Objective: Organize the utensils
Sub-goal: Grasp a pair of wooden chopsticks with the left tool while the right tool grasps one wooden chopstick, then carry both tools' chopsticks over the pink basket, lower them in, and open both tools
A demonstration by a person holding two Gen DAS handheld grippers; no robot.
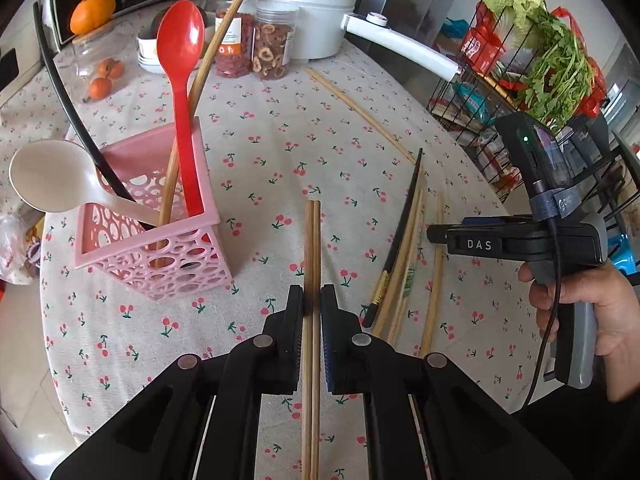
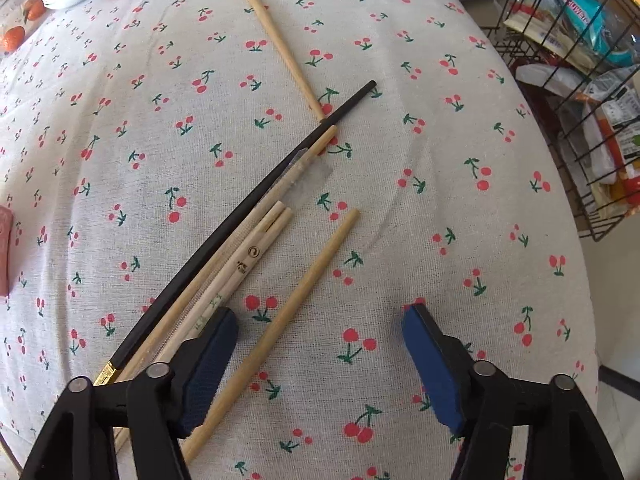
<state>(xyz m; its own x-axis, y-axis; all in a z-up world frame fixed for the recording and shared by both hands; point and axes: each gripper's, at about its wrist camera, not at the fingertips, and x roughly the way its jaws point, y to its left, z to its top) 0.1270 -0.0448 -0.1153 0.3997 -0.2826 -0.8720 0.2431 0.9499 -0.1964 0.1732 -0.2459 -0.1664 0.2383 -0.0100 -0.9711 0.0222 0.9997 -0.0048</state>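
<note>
My left gripper (image 1: 312, 300) is shut on a pair of bamboo chopsticks (image 1: 312, 240), held above the cherry-print tablecloth (image 1: 280, 128). To its left stands the pink perforated utensil basket (image 1: 160, 240), holding a red spoon (image 1: 180, 48), a white spoon (image 1: 48, 176), a black chopstick (image 1: 72, 112) and a bamboo stick. My right gripper (image 2: 320, 344) hangs open over the cloth. A single bamboo chopstick (image 2: 296, 296) lies between its fingers, close to the left pad (image 2: 208, 364), untouched. Beside it lie a black chopstick (image 2: 248, 216) and paper-wrapped chopsticks (image 2: 240, 264).
A long bamboo chopstick (image 2: 276, 36) lies further back on the cloth. Jars of dried fruit (image 1: 272, 48), a white pot (image 1: 312, 12) and oranges (image 1: 100, 84) stand at the table's far end. A wire rack (image 1: 520, 92) with vegetables and packets stands off the right edge.
</note>
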